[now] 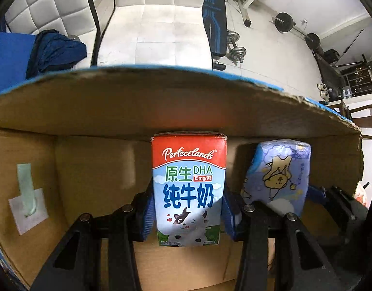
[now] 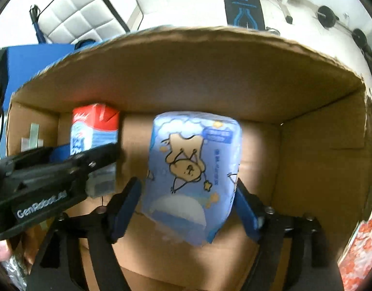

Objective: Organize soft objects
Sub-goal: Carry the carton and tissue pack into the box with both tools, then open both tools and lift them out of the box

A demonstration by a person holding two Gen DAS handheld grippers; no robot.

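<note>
Nearest the left wrist camera, the left gripper (image 1: 187, 214) is clamped on a milk carton (image 1: 189, 189), its blue pads pressing both sides of the upright red, white and blue pack. The carton stands inside a cardboard box (image 1: 89, 169), its top close under the far wall's upper edge. Just right of it, the right gripper (image 1: 274, 200) grips a tissue pack (image 1: 280, 179), a soft blue packet printed with a cartoon animal and stars, tilted slightly.

From the right wrist camera, the right gripper (image 2: 187, 205) has its blue fingers (image 2: 245, 209) closed on the tissue pack (image 2: 193, 169), which bulges between them and hangs inside the cardboard box (image 2: 319, 157); whether it touches the box floor cannot be told. To the left, the left gripper (image 2: 72, 160) reaches in with the milk carton (image 2: 94, 128), which sits near the box's far left corner, close beside the tissue pack but apart from it.

On the box's left inner wall is a strip of pale tape (image 1: 27, 194). The box rim is torn, showing blue print on its outside.

Beyond the box lies a white tiled floor (image 1: 157, 41). A quilted white sofa (image 1: 48, 2) stands at far left with a dark blue cloth (image 1: 57, 51) in front of it. Right of centre is a black and blue weight bench (image 1: 215, 24), with dumbbells (image 1: 235, 48) and barbell plates (image 1: 284, 21) beyond.
</note>
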